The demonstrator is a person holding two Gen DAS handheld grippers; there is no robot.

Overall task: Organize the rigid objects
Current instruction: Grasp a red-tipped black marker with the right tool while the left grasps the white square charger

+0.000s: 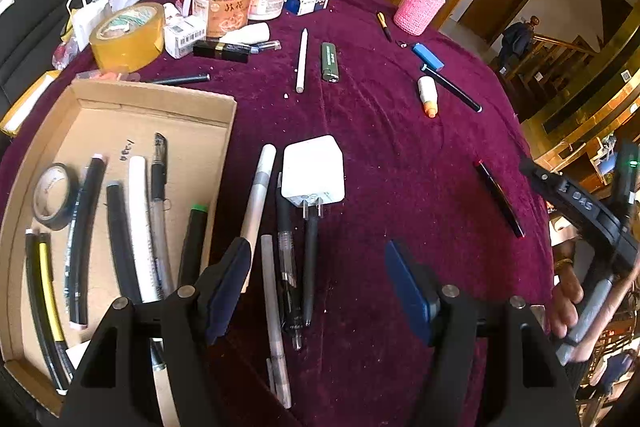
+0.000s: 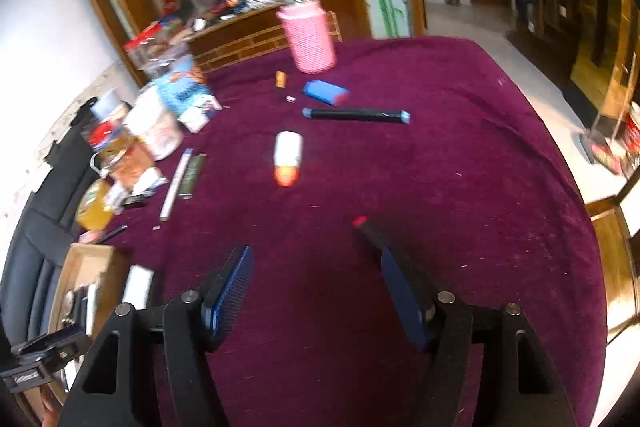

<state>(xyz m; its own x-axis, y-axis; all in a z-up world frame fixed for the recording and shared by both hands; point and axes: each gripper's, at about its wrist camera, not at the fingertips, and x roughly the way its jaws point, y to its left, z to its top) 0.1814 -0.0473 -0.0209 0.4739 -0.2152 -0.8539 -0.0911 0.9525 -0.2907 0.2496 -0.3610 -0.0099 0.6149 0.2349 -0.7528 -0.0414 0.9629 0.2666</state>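
Both claws hang wide and empty: the left claw (image 1: 320,283) over loose pens near the box, the right claw (image 2: 316,287) beside a black red-tipped pen (image 2: 370,231). Across the purple counter (image 1: 400,155), the cardboard box (image 1: 168,99) at near left already holds a tape roll (image 1: 54,195) and several pens and markers. By my reckoning the job is partly done. Left outside are the white charger (image 1: 314,169), green lighter (image 1: 329,62), white stylus (image 1: 302,61), blue lighter (image 1: 427,55) and small orange-tipped tube (image 1: 427,95).
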